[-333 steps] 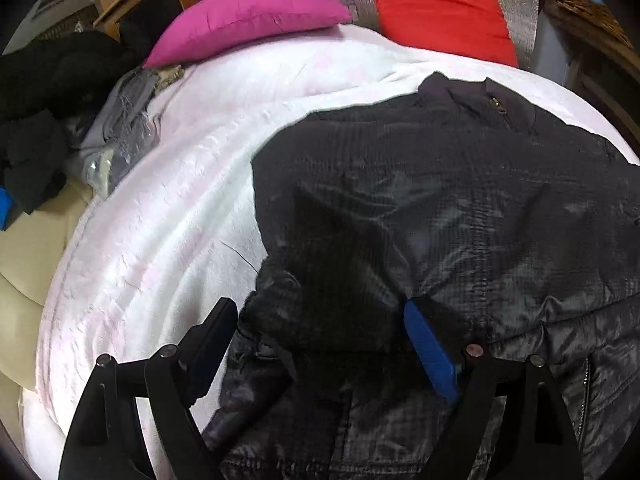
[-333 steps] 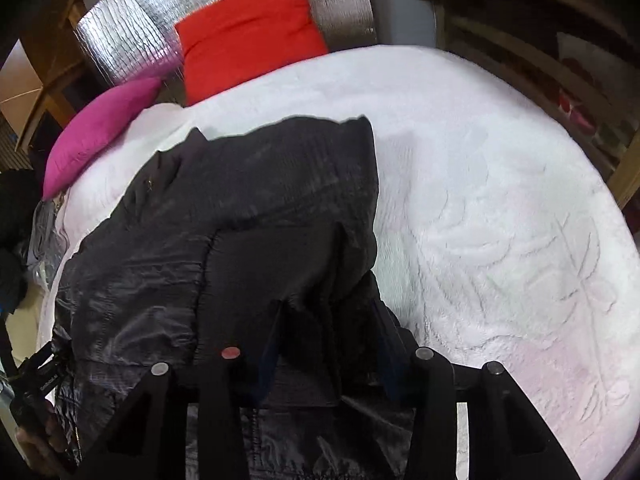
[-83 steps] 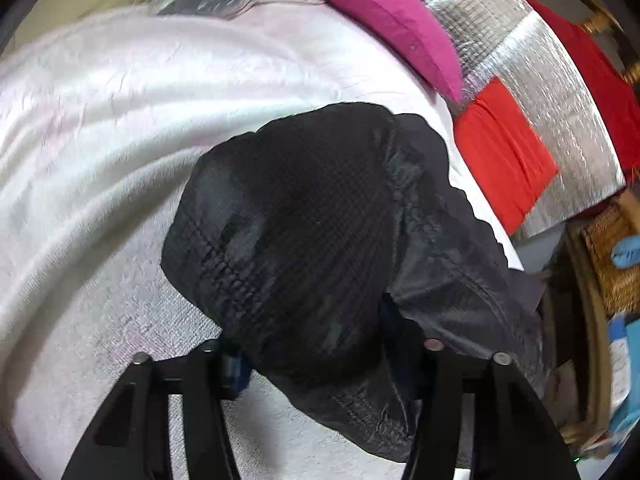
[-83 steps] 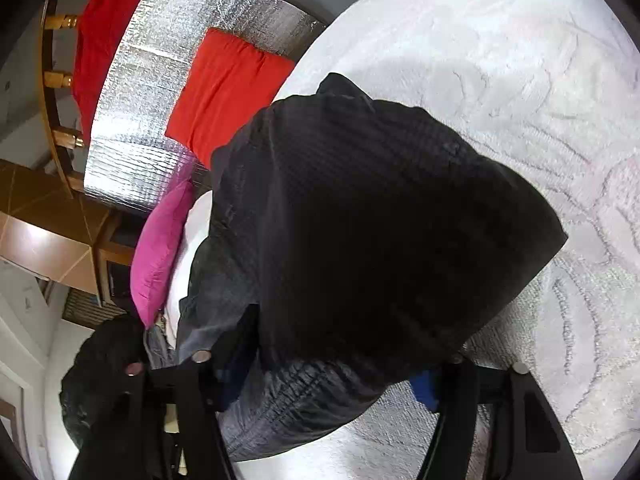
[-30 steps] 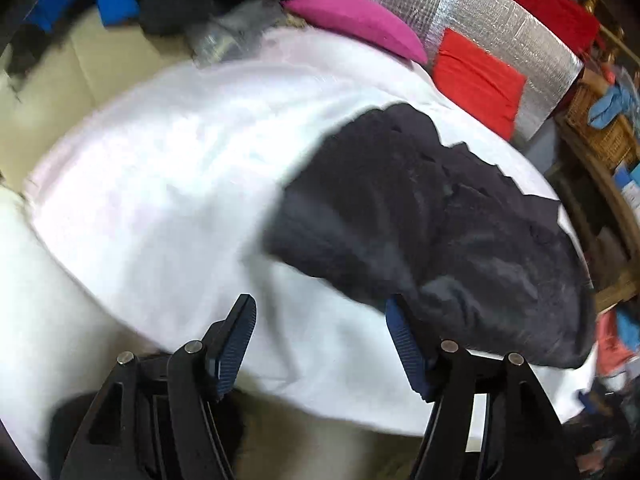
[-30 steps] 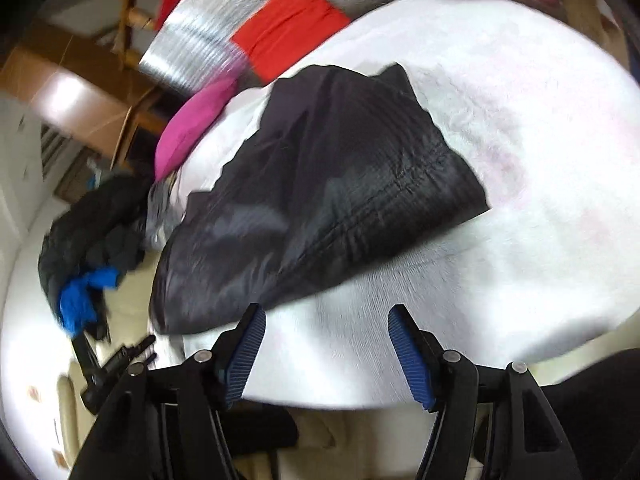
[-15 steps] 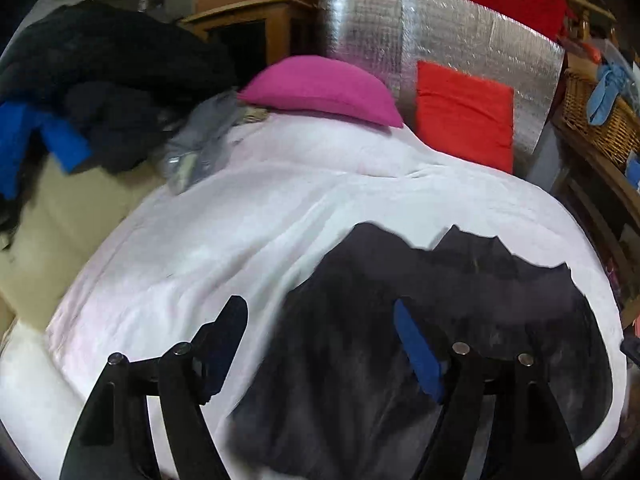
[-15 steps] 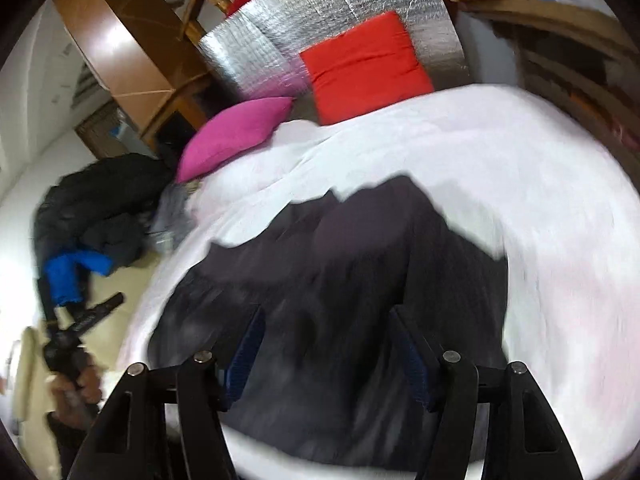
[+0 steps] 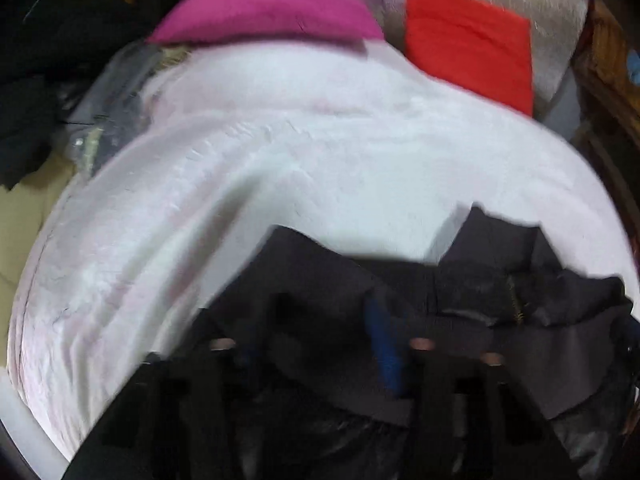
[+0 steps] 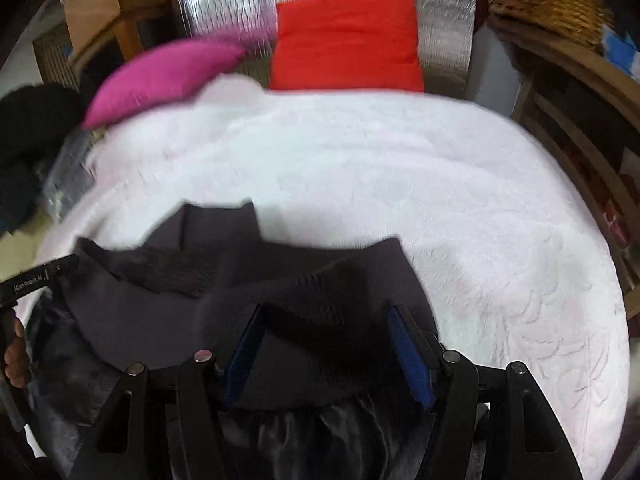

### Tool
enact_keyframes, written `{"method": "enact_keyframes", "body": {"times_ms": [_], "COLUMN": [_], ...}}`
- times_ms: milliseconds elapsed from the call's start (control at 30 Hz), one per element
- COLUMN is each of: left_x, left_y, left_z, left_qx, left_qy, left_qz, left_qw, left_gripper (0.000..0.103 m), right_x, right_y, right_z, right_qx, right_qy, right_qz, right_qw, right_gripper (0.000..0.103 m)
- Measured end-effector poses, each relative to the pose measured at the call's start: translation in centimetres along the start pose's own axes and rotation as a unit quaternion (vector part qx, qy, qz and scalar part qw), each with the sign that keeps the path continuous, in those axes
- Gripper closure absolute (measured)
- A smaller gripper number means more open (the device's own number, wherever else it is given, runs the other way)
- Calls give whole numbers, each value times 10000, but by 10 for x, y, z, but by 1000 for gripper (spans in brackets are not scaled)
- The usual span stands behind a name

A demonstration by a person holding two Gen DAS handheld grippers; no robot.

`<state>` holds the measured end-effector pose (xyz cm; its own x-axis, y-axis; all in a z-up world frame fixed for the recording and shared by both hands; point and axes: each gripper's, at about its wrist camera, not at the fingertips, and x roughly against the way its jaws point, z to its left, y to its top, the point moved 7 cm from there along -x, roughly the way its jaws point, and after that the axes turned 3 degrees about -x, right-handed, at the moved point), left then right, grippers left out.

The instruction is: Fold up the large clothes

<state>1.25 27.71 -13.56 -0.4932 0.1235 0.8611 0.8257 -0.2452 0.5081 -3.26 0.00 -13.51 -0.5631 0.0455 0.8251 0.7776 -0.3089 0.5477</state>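
black jacket (image 10: 168,320) lies at near edge of the white blanket (image 10: 400,184); left gripper (image 9: 316,340) jaws closing over its fabric, right gripper (image 10: 328,348) spread, ribbed hem between, grip unclear.

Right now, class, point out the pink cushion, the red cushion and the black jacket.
pink cushion (image 9: 264,8), left wrist view, middle of its top.
red cushion (image 10: 346,40), right wrist view, centre of its face.
black jacket (image 10: 132,320), right wrist view, flat left panel.

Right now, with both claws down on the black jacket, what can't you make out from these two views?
- Left wrist view: motion blur hides whether the closing left claw pinches the black quilted jacket.
- Both views: the jacket's near hem, cut off by the bottom edge and the claws.
- Right wrist view: right claw stands open over the ribbed cuff; contact unclear.
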Motion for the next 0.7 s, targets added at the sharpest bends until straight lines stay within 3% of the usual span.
{"method": "enact_keyframes", "body": {"times_ms": [67,100,167,200,400,567,633,700], "left_x": [-9,-12,-13,-10,18,32,21,0], "left_y": [-4,-5,-5,-4,13,31,31,26], "left_z": [-4,-5,-7,-7,-2,-1,-2,-2], "left_qx": [-165,-252,-327,-355,-319,-236,-250,-286], "left_qy": [131,179,217,213,301,369,479,562], "left_qz": [64,54,4,-94,-787,-1245,-1165,-844], "left_qw": [9998,9995,9992,9991,9959,9912,9917,9944], "left_gripper": [80,88,94,95,97,97,97,97], "right_x": [-13,-17,-20,-19,-5,6,0,-12], "right_y": [-3,-4,-4,-3,11,29,32,32], "right_z": [2,4,7,7,7,-10,-17,-25], "right_qx": [138,253,375,438,417,-120,-284,-411], "right_qy": [-133,-154,-278,-341,-392,-281,-310,-461], "right_qz": [208,216,206,152,-339,-785,-803,-720], "right_qw": [9996,9993,9987,9983,9978,9965,9959,9955], "right_gripper": [44,64,73,83,91,92,92,92]}}
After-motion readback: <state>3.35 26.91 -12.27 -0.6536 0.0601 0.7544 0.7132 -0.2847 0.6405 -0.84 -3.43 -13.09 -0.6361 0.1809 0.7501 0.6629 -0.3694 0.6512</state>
